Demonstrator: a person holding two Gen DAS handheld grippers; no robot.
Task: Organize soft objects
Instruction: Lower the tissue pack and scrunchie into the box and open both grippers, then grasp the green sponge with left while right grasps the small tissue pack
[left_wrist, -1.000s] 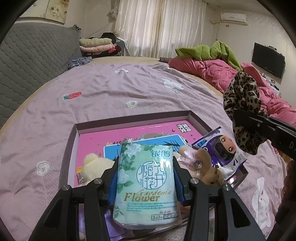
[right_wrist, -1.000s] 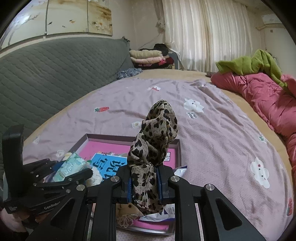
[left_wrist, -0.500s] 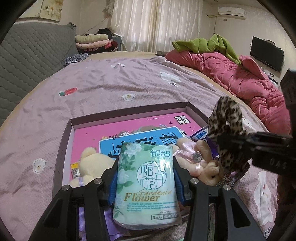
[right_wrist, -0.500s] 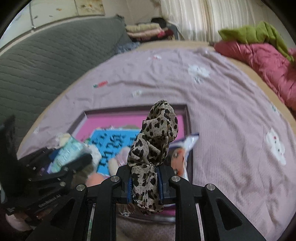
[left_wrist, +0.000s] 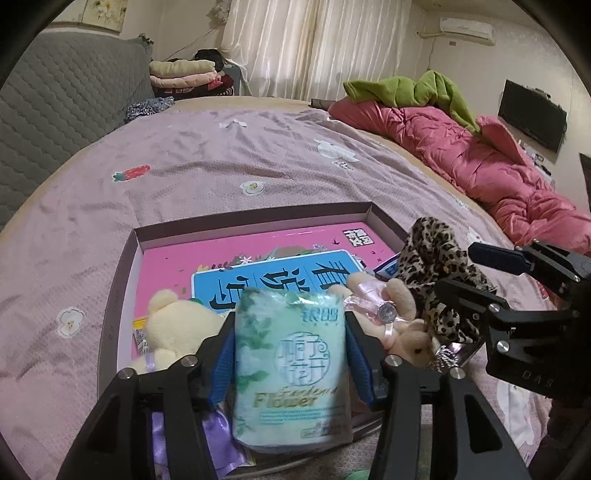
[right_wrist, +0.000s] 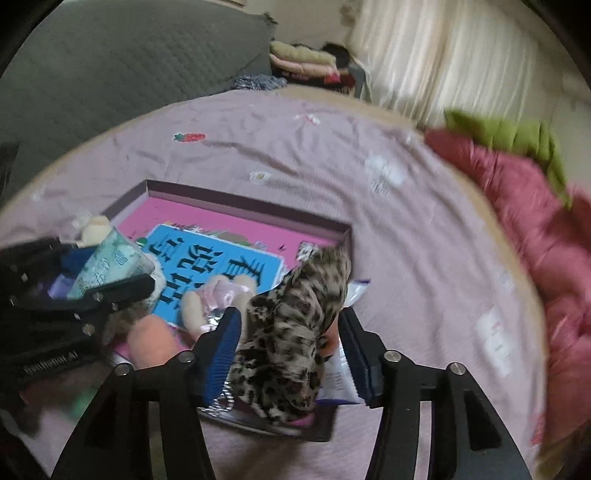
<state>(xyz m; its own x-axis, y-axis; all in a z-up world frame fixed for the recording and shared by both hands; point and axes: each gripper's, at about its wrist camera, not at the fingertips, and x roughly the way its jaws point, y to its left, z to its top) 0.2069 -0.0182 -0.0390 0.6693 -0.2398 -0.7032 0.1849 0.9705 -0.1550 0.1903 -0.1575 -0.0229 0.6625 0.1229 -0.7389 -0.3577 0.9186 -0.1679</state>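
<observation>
Scarf lies loose between wide right jaws over box; left jaws grip tissues, set them gently inside.

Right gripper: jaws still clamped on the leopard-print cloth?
No, in the right wrist view the right gripper stands open, its blue pads apart from the leopard-print cloth, which slumps into the tray.

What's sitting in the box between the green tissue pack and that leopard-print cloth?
In the left wrist view, a small tan plush toy in a pink dress lies in the box between the tissue pack, held in the left claw, and the leopard-print cloth.
</observation>
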